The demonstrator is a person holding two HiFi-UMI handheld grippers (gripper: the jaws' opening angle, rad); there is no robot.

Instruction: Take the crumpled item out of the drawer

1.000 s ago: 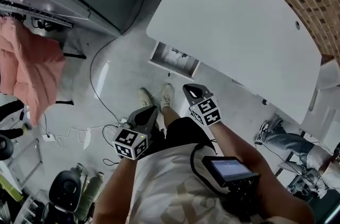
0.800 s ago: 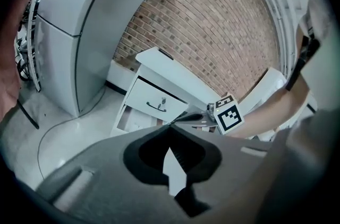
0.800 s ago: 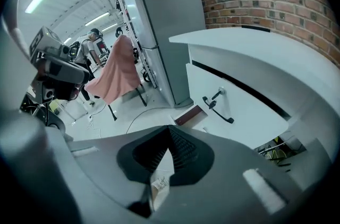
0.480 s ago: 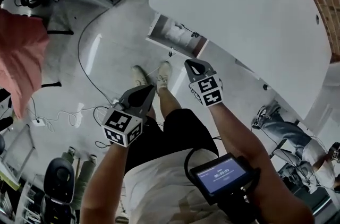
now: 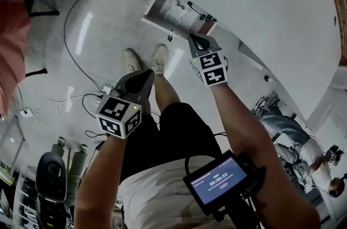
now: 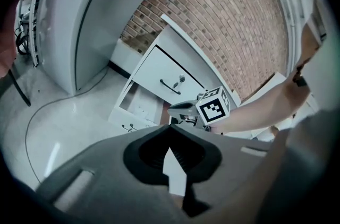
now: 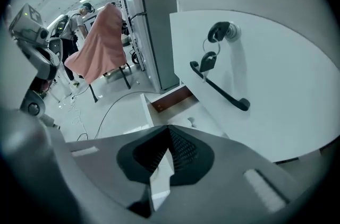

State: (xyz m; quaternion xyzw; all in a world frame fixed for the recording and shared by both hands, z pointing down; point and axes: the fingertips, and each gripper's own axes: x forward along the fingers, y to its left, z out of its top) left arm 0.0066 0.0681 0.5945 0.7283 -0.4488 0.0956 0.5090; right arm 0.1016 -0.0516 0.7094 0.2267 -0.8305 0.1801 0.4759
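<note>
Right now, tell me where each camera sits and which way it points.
Head view: on the person's head, looking down at the open drawer; left gripper, right gripper, arms and legs show.
Left gripper view: on the left gripper, facing the cabinet; its shut jaws, the right gripper and forearm show.
Right gripper view: on the right gripper, facing the handle; only its shut jaws show.
All three share the open drawer.

From my station I see a white T-shirt with a faint pale print, black shorts and light-coloured trainers. The left gripper and the right gripper are grey moulded shells, each with a white marker cube printed with black squares. A black screen unit glows at the chest, with a dark cable looping from it.
</note>
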